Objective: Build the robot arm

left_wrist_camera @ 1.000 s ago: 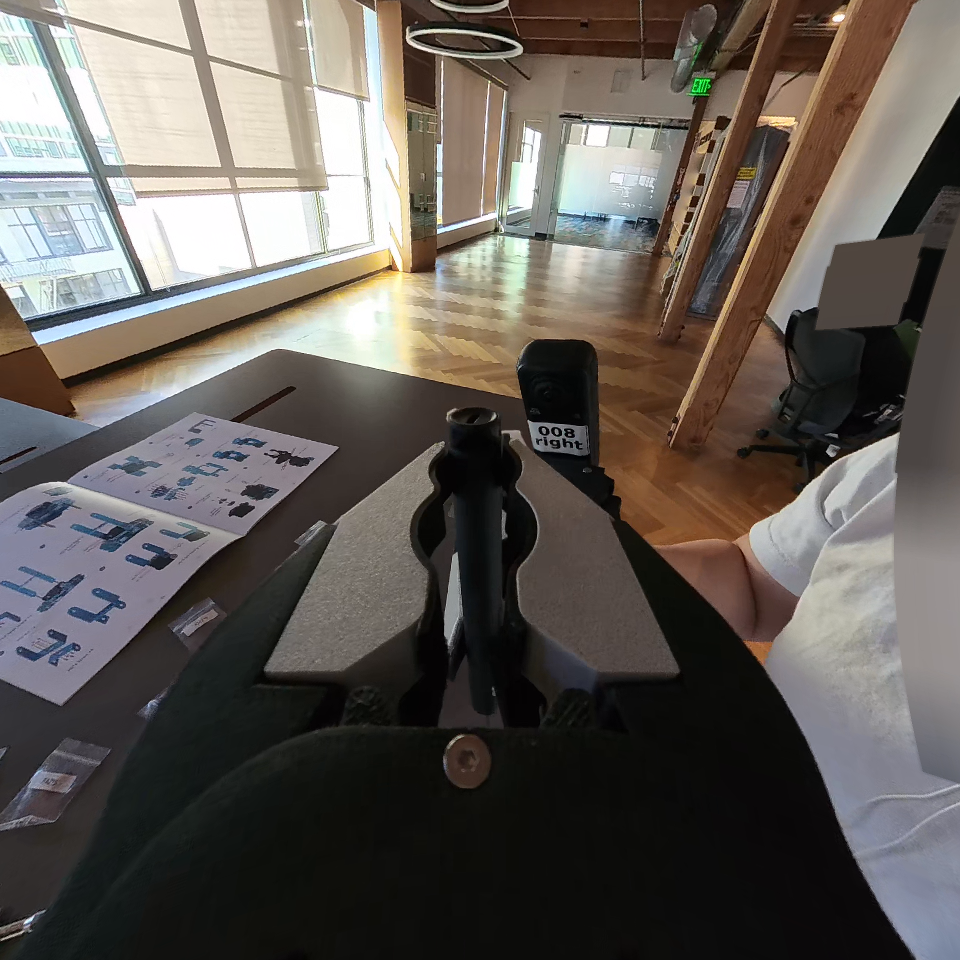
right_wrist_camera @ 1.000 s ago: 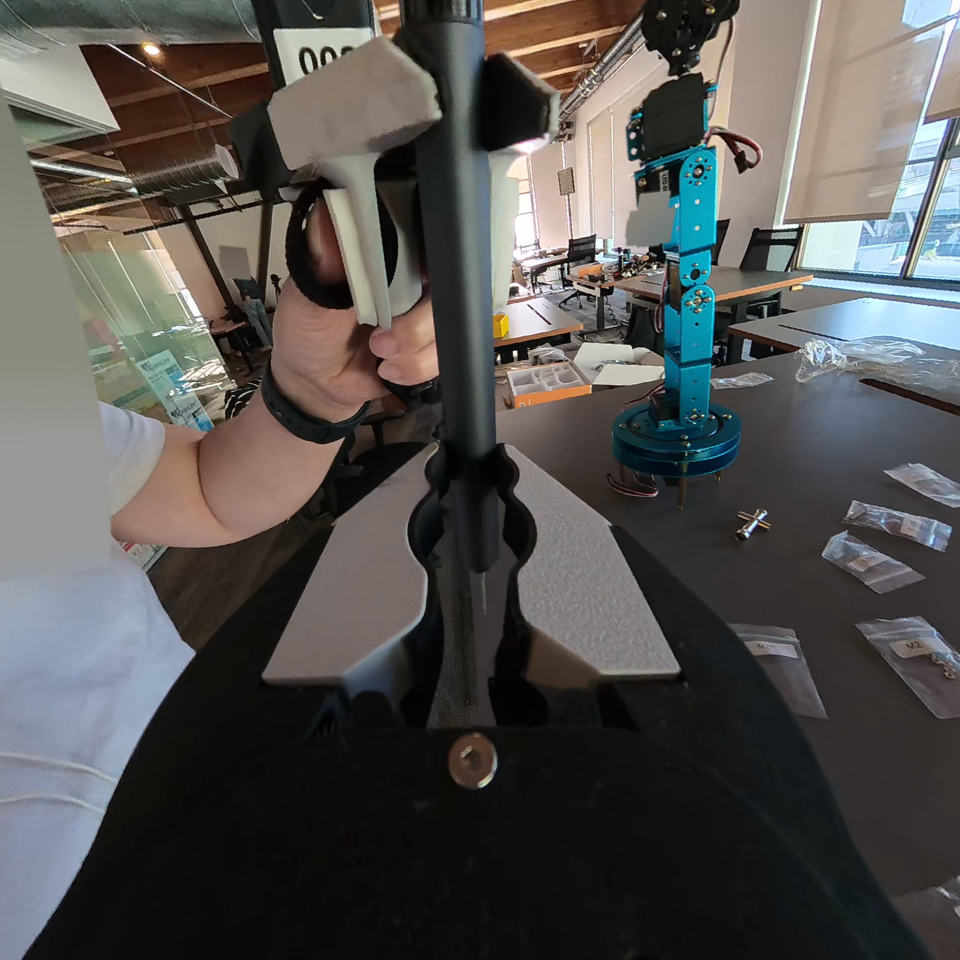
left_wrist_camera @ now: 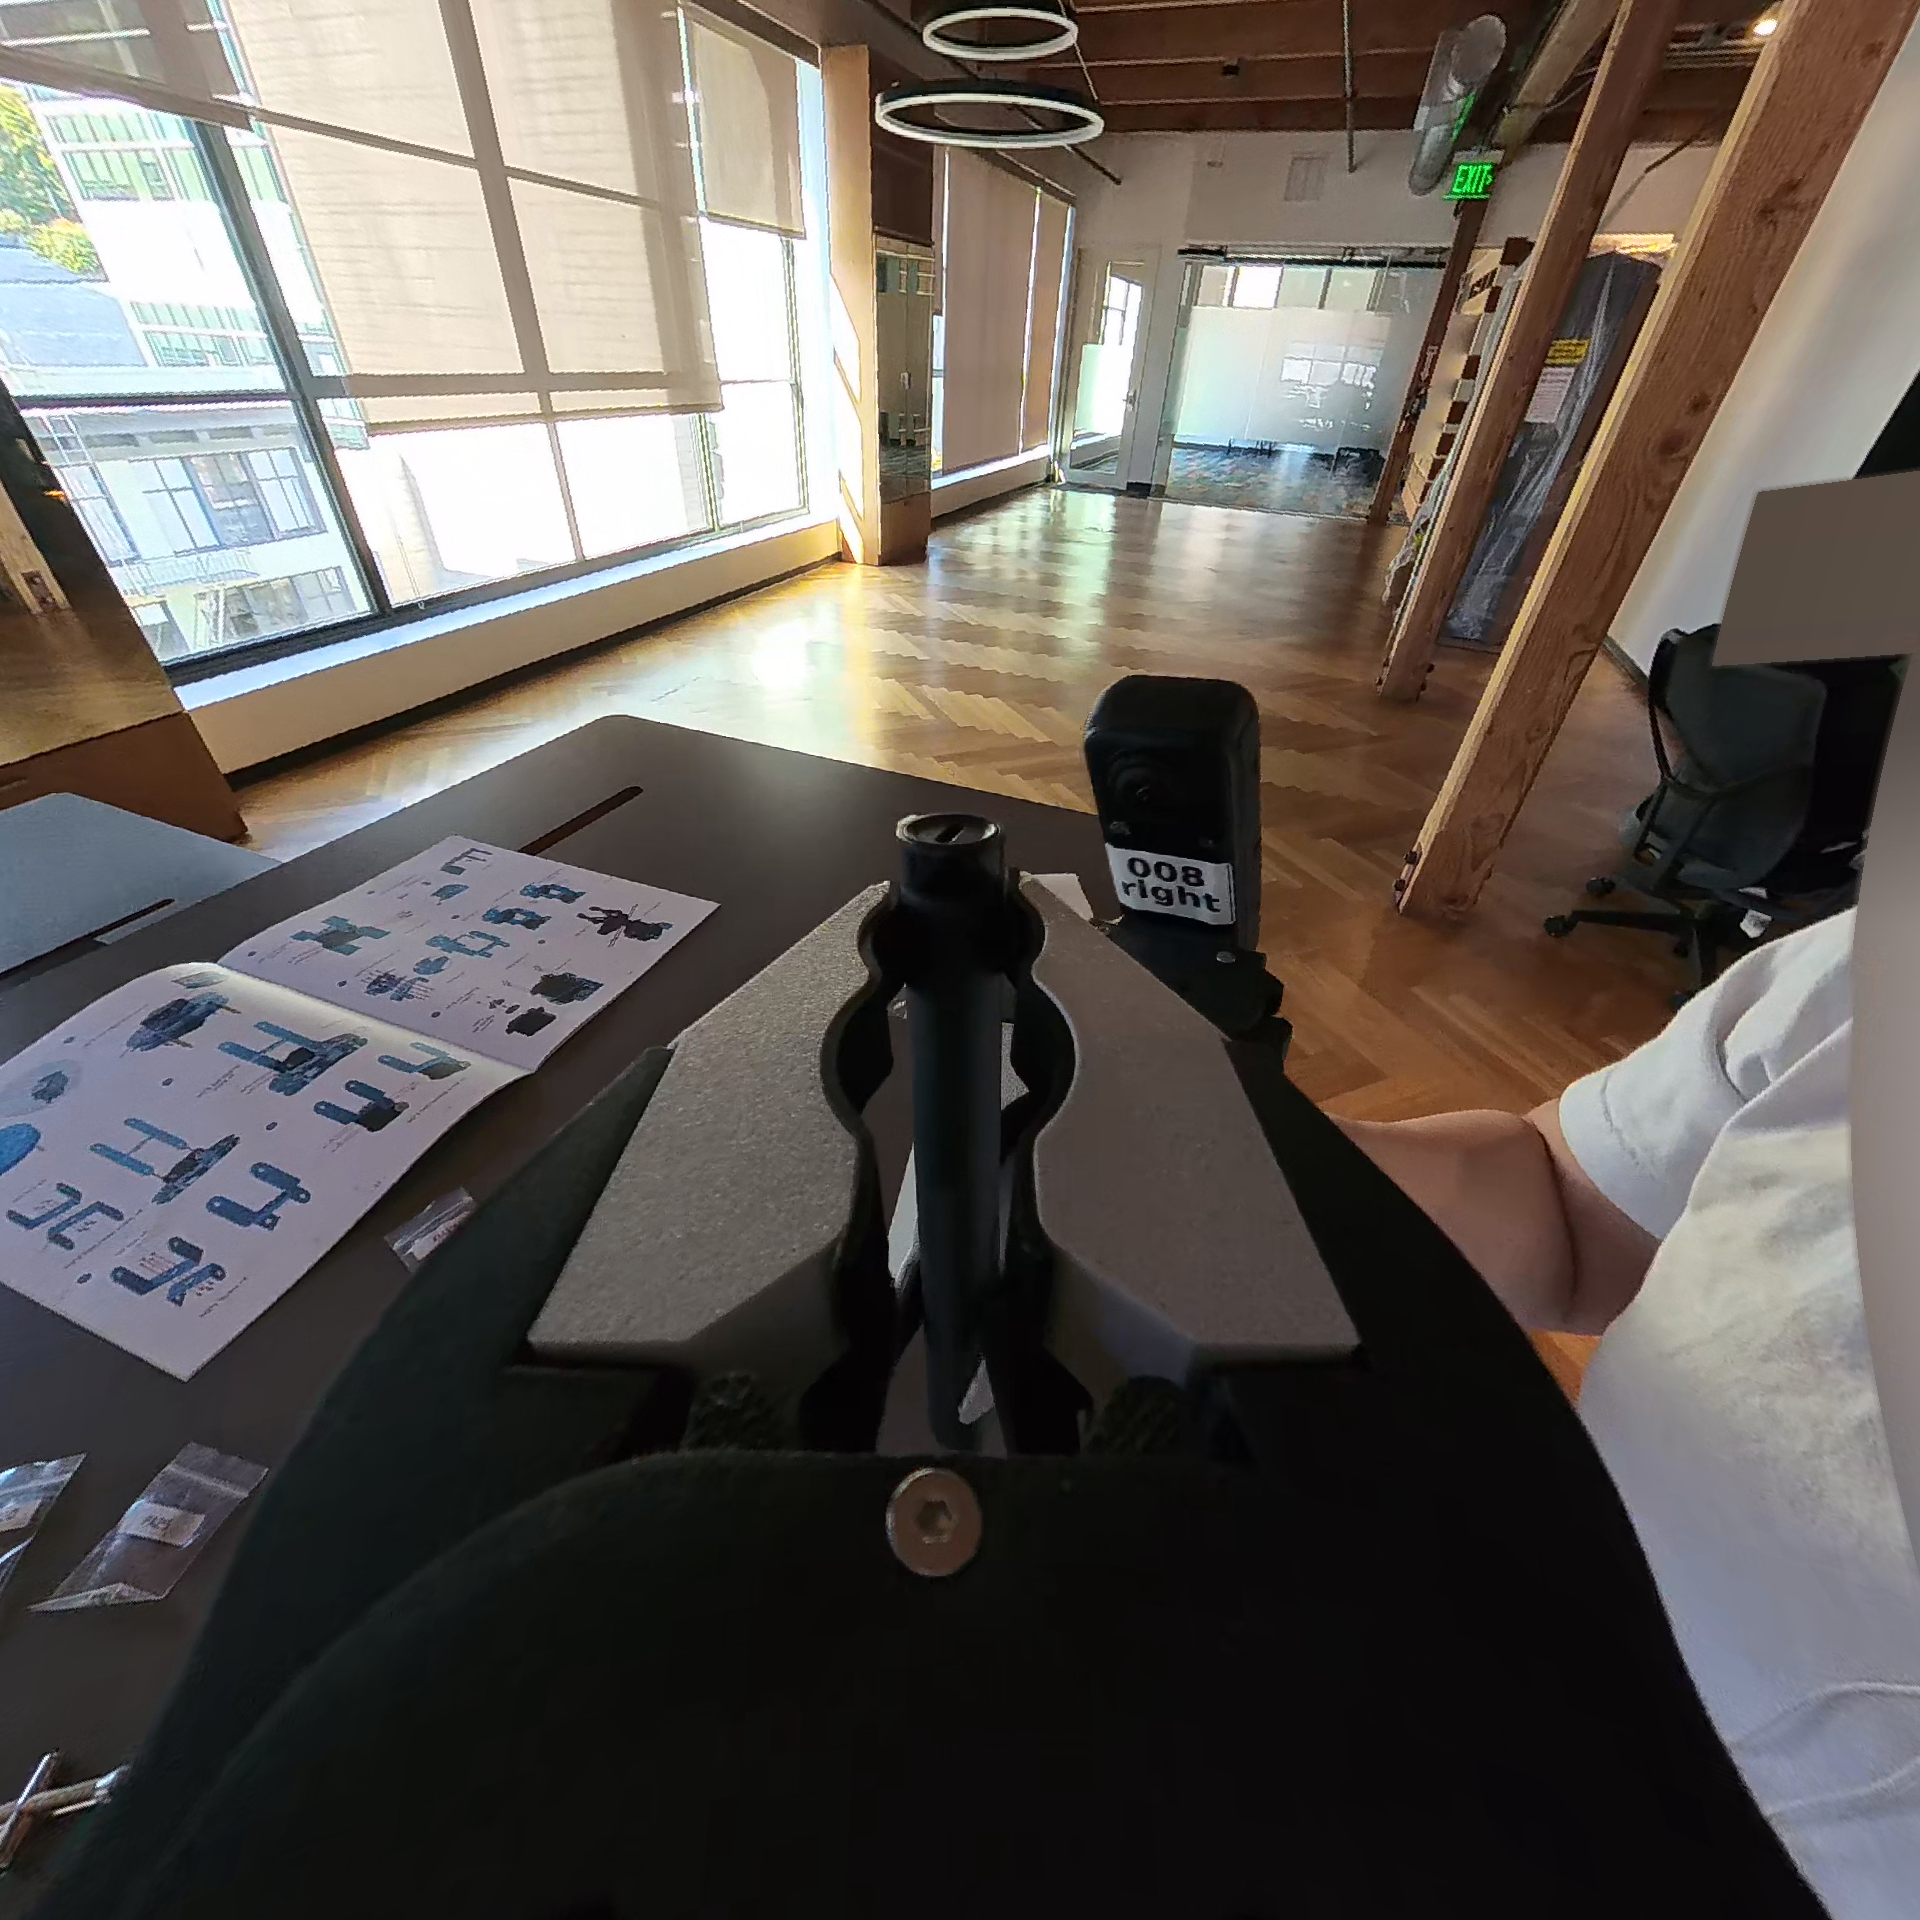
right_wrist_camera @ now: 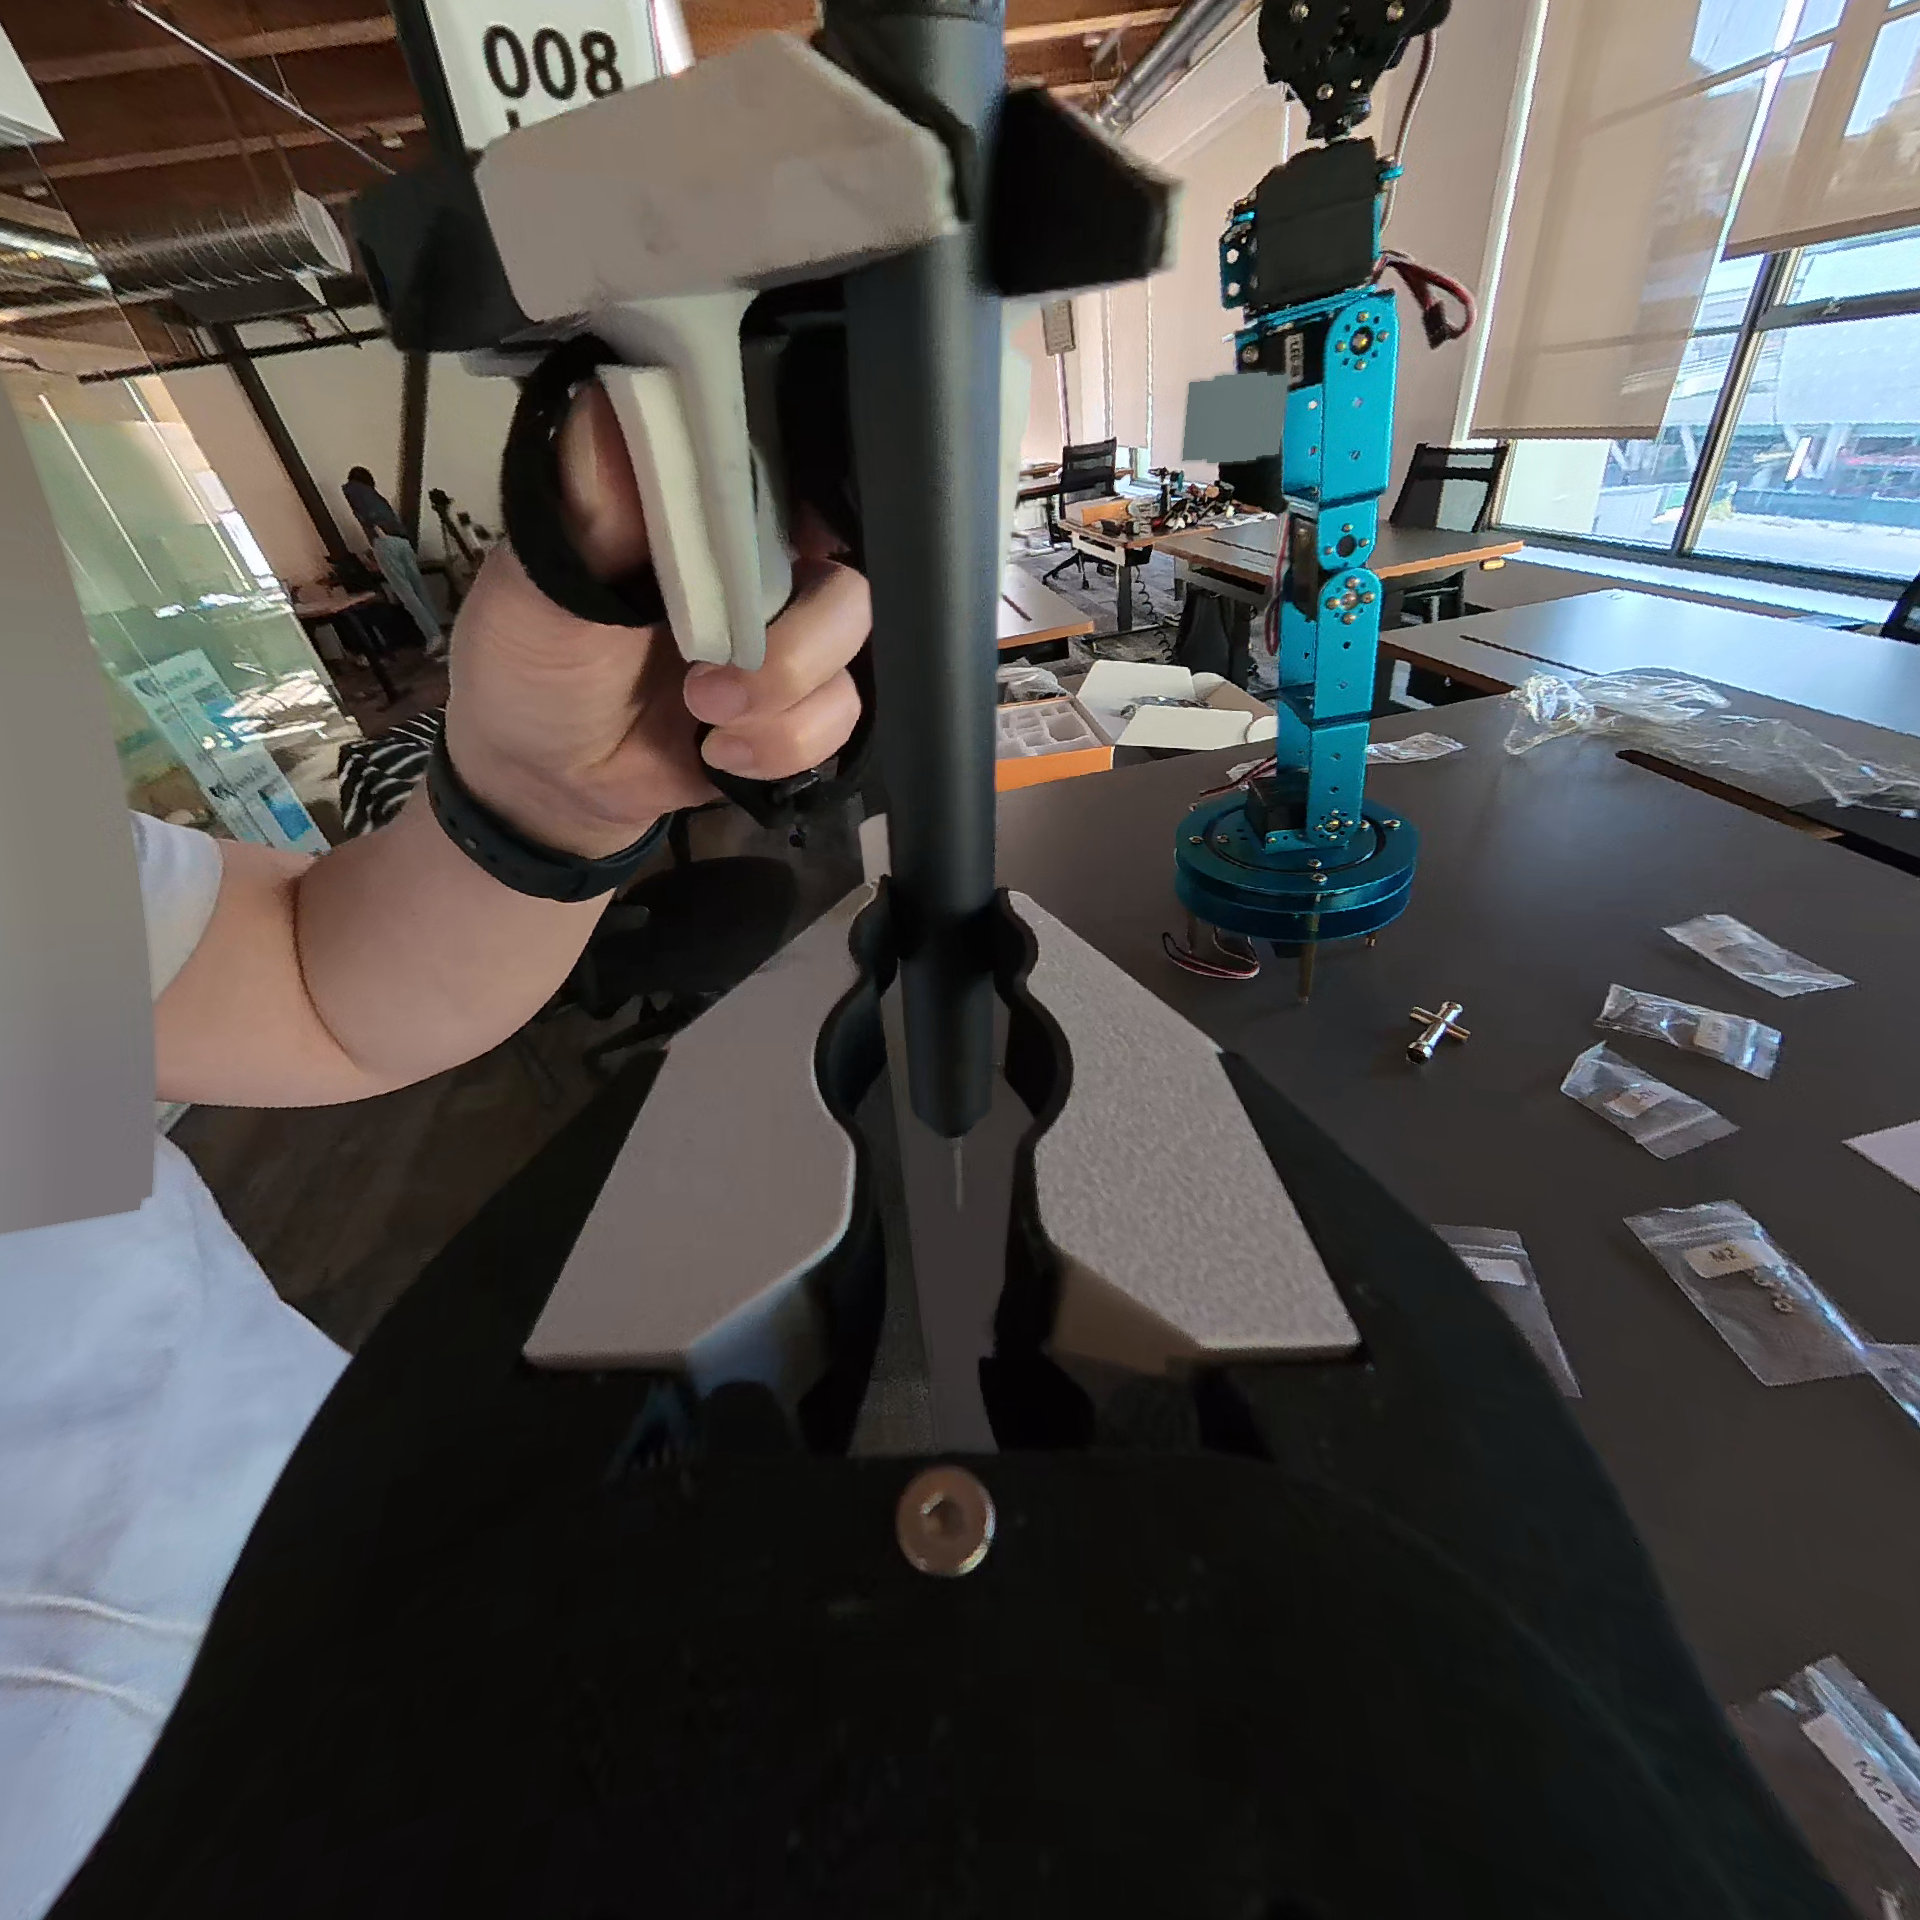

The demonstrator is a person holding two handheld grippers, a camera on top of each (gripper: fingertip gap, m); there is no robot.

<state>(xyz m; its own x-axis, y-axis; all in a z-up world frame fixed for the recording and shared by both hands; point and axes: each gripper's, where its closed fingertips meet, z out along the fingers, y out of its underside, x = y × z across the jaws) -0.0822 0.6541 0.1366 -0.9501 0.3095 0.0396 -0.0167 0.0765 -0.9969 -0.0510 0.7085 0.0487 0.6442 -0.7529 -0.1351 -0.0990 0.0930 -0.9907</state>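
A dark grey screwdriver-like tool (left_wrist_camera: 956,1143) lies between the fingers of my left gripper (left_wrist_camera: 951,914), which is shut on it, its round end cap pointing away. In the right wrist view the same tool (right_wrist_camera: 935,623) stands upright, thin metal tip down. My right gripper (right_wrist_camera: 943,925) is shut around its lower end. The left gripper (right_wrist_camera: 966,187), held by a person's hand (right_wrist_camera: 623,707), clamps the tool higher up. The right gripper's camera (left_wrist_camera: 1172,790) shows just behind my left fingers.
A blue robot arm (right_wrist_camera: 1320,582) stands on the dark table (right_wrist_camera: 1558,883), with a small metal cross wrench (right_wrist_camera: 1439,1029) and several small plastic bags (right_wrist_camera: 1647,1101) to its right. An open instruction booklet (left_wrist_camera: 312,1060) and more bags (left_wrist_camera: 156,1517) lie on the left. Tip to tip, the grippers are about 10 centimeters apart. Measured from the fingertips, the small metal cross wrench (right_wrist_camera: 1439,1029) is 35 centimeters or so from the right gripper and 40 centimeters from the left.
Both grippers still hold the tool. The left gripper and hand look slightly nearer and blurred in the right wrist view; otherwise little has moved.
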